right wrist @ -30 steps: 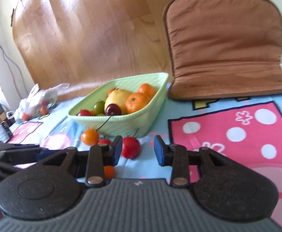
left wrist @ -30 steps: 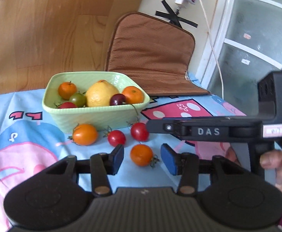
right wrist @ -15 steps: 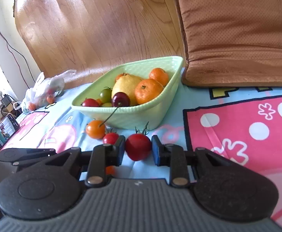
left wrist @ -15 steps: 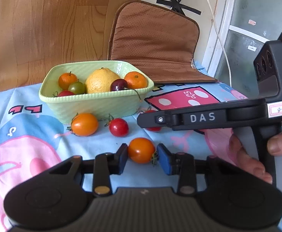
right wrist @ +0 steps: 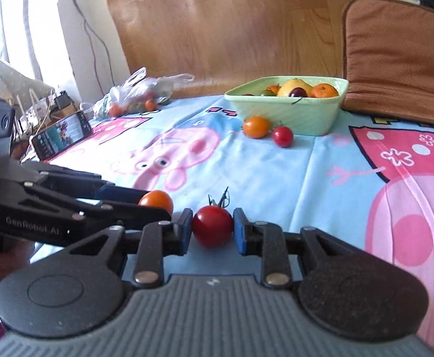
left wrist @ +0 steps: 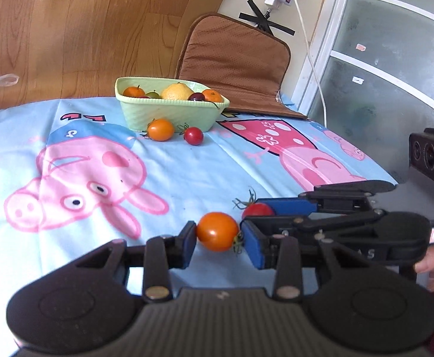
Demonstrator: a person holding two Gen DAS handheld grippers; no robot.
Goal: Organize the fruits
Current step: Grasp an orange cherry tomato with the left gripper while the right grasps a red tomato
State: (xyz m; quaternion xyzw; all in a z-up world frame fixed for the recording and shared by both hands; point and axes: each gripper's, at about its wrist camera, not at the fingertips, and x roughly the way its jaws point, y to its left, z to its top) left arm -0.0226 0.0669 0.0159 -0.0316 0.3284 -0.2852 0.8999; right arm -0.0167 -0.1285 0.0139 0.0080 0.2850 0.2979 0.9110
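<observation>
Since half a second ago both grippers have pulled back from the green bowl (left wrist: 169,113), each carrying its tomato; the bowl now sits far across the desk (left wrist: 187,172), which is covered by a blue cartoon-pig cloth.

Left wrist view only: a glazed door (left wrist: 389,68) at right and a white cable (left wrist: 309,44) down the wall. Right wrist view only: a plastic bag of fruit (right wrist: 136,95) and a propped phone (right wrist: 61,135) at the desk's left side, by a window. Both views show the brown cushion (left wrist: 232,65) leaning behind the bowl.

Bowl contents: a yellow lemon (left wrist: 177,91), tangerines, a dark cherry, a green tomato. Just in front of it on the cloth lie a loose orange tomato (left wrist: 160,130) and a loose red tomato (left wrist: 193,136), near each other, not touching.

Left gripper (left wrist: 218,239) — blue pads pinch the held orange tomato (left wrist: 217,231) from both sides. Right gripper (right wrist: 212,232) — pads pinch the held red tomato (right wrist: 212,226), stem up. The two grippers are side by side; each one's fingers block part of the other's view of the near cloth.
</observation>
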